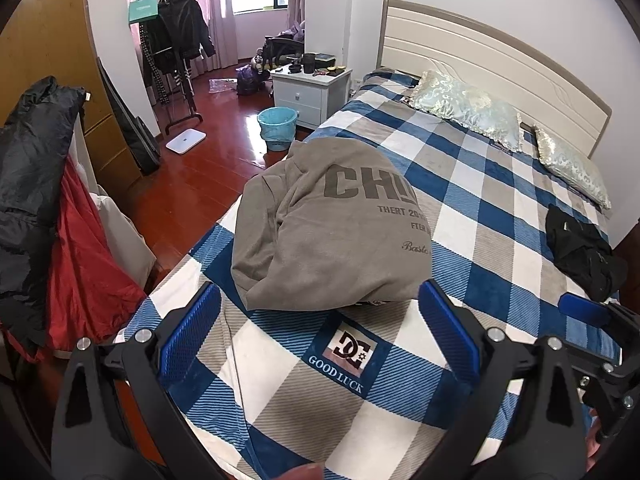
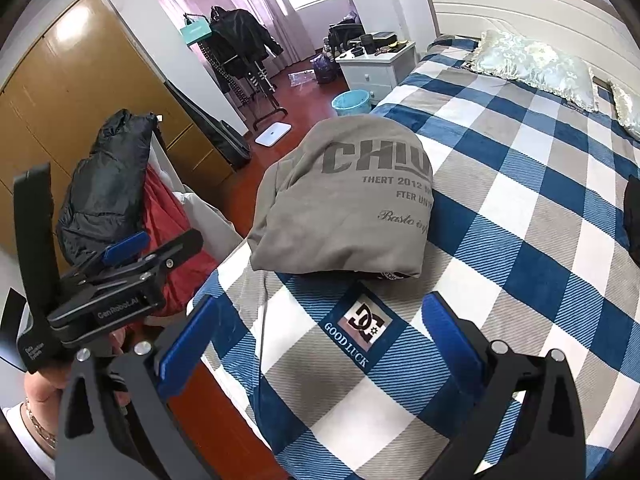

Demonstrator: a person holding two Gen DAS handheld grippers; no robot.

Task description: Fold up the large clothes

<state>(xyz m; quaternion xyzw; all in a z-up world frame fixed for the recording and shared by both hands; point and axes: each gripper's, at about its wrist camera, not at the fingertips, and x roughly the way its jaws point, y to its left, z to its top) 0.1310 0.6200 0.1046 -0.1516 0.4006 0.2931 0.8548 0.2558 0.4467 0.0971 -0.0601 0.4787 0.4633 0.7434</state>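
Note:
A grey sweatshirt (image 1: 336, 224) with dark "CHI" lettering lies folded in a compact bundle near the left edge of the bed; it also shows in the right wrist view (image 2: 352, 200). My left gripper (image 1: 320, 332) is open and empty, hovering just short of the bundle's near edge. My right gripper (image 2: 324, 340) is open and empty, also just short of the bundle. The left gripper's body (image 2: 120, 280) shows at the left of the right wrist view, and the right gripper's finger (image 1: 584, 312) shows at the right of the left wrist view.
The bed has a blue, white and grey check blanket (image 1: 480, 208) with a "GOOD LUCK" logo patch (image 1: 352, 352). Two pillows (image 1: 468, 108) lie by the headboard. A black garment (image 1: 580, 252) lies at the bed's right. Black and red jackets (image 1: 52, 208) hang at left. A blue bucket (image 1: 276, 124) stands on the floor.

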